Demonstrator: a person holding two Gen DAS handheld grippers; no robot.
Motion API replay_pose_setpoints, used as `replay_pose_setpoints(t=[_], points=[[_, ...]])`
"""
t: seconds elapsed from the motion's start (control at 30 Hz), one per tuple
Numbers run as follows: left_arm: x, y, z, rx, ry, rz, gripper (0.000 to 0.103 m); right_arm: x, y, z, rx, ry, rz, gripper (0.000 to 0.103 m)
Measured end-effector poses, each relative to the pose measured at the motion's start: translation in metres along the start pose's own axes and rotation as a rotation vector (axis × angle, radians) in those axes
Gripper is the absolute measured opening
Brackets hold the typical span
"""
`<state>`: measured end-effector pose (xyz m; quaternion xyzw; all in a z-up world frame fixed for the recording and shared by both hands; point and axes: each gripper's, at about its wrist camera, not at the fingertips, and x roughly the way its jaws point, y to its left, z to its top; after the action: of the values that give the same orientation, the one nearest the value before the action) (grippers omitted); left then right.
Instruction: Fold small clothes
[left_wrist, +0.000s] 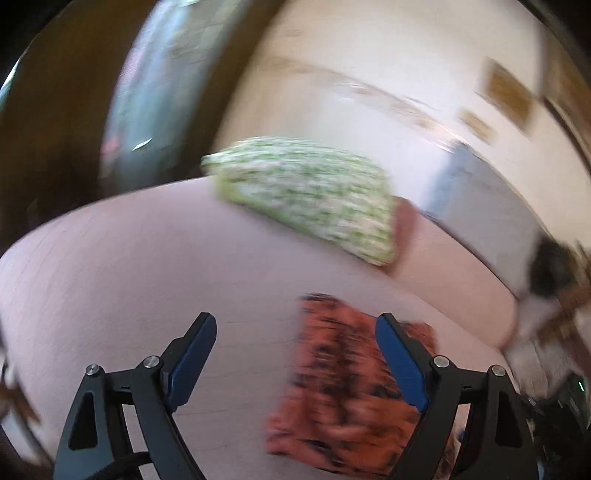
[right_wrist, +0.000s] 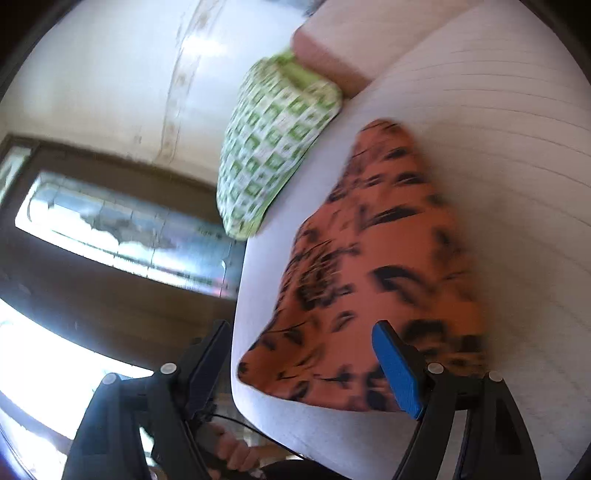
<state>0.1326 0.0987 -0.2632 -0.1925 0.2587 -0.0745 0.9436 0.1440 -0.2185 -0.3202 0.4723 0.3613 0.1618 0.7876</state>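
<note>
An orange garment with black markings lies folded on the pale pink bed sheet. In the left wrist view it sits low and right, partly behind the right finger. My left gripper is open and empty above the sheet, its left finger over bare sheet. In the right wrist view the same garment lies near the bed's edge on the sheet. My right gripper is open and empty, its right finger over the garment's near edge and its left finger beyond the bed edge. Both views are blurred.
A green and white patterned pillow lies at the head of the bed, also in the right wrist view, beside a pink pillow. A dark wooden window frame is beyond the bed edge. Clutter lies at the far right.
</note>
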Motion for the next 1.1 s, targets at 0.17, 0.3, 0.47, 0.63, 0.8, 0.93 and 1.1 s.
replay_pose_setpoints(t=[0.17,0.3,0.47,0.63,0.8,0.93,1.1], points=[[0.049,-0.038,-0.028,0.163,0.234,0.051,0.088,0.006,-0.051,-0.004,0.143,0.023,0.032,0.066],[0.092,0.002,-0.045,-0.007,0.461,0.177,0.091,0.008,-0.064,-0.004,0.152,0.060,-0.004,0.031],[0.089,0.003,-0.042,0.009,0.442,0.169,0.091,0.006,-0.021,0.025,-0.017,0.046,-0.064,0.035],[0.091,0.013,-0.043,-0.028,0.459,0.164,0.099,0.038,0.002,0.064,-0.037,-0.001,-0.163,0.035],[0.092,0.006,-0.046,0.004,0.455,0.168,0.100,0.099,-0.015,0.098,-0.035,0.124,-0.424,0.034],[0.096,0.006,-0.045,0.011,0.457,0.165,0.101,0.122,0.037,0.110,-0.149,0.169,-0.346,0.035],[0.095,0.003,-0.046,0.027,0.452,0.177,0.101,0.200,0.043,0.096,-0.198,0.381,-0.413,0.042]])
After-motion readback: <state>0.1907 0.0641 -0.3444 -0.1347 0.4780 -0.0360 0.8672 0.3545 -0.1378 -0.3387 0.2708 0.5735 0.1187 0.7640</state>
